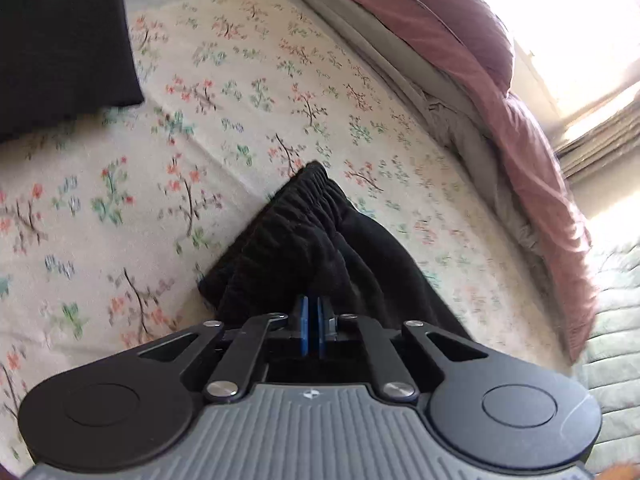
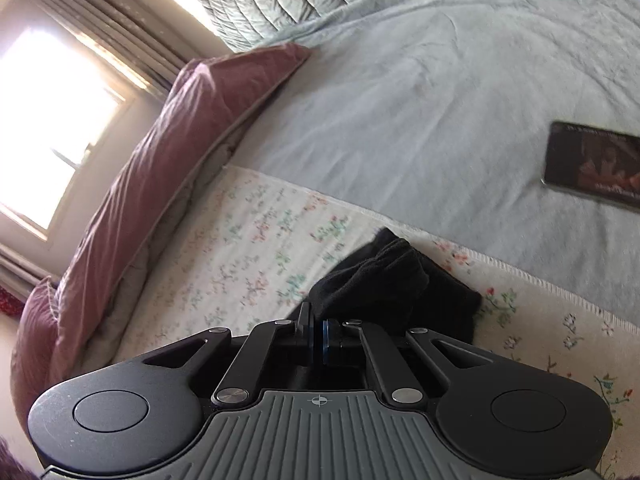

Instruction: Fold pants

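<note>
The black pants (image 1: pixel 320 240) hang over a floral sheet (image 1: pixel 160 200) on the bed. In the left wrist view my left gripper (image 1: pixel 313 308) is shut on the black cloth just below the gathered elastic waistband (image 1: pixel 296 200), which bunches ahead of the fingers. In the right wrist view my right gripper (image 2: pixel 318 320) is shut on another bunched part of the pants (image 2: pixel 392 280), held just above the floral sheet (image 2: pixel 240 248). The cloth hides both grippers' fingertips.
A dark folded cloth (image 1: pixel 60 40) lies at the far left of the floral sheet. A mauve pillow (image 1: pixel 500 92) (image 2: pixel 160 152) lies along the bed's edge by a bright window. A phone (image 2: pixel 592 160) rests on the pale blue blanket (image 2: pixel 400 100).
</note>
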Available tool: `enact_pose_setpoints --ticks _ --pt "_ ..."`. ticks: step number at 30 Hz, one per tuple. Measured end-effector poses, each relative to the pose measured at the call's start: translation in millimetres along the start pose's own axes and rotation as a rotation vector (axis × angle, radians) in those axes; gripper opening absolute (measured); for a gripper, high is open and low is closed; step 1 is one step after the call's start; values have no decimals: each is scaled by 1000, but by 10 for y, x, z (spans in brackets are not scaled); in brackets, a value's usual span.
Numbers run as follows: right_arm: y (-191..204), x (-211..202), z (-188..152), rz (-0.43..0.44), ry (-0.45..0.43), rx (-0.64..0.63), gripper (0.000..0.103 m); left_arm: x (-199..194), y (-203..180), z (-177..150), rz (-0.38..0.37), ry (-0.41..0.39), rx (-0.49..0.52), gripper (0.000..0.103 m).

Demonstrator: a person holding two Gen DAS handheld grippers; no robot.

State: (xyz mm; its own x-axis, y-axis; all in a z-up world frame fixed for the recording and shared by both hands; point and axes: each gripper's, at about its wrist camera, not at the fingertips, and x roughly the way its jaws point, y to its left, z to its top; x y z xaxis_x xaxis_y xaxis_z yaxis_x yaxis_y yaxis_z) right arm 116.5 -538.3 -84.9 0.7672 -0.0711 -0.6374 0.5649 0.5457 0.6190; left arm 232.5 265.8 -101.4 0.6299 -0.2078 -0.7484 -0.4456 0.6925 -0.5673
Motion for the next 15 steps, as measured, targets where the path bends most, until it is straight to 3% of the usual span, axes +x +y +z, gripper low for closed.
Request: enact_pose_setpoints --ticks 1,2,3,4,13,14,15 --pt "80 -18 29 -2 -10 -21 2 -14 45 -3 -21 18 -36 45" --pt "146 -24 49 -6 -16 -42 2 -27 86 -9 -43 27 -72 59" --pt "185 -12 63 -10 -16 -55 2 -34 116 -13 -63 29 -100 88" --pt "199 4 62 -14 -11 -59 2 -32 123 -13 -66 29 -113 101" --pt "-336 211 -251 -43 68 -14 3 262 -273 -60 41 55 23 94" --pt "-388 199 -248 -33 69 -5 3 349 -272 -42 74 65 7 91" --pt "-417 180 -235 -22 72 4 3 418 -266 -34 103 65 -15 80"
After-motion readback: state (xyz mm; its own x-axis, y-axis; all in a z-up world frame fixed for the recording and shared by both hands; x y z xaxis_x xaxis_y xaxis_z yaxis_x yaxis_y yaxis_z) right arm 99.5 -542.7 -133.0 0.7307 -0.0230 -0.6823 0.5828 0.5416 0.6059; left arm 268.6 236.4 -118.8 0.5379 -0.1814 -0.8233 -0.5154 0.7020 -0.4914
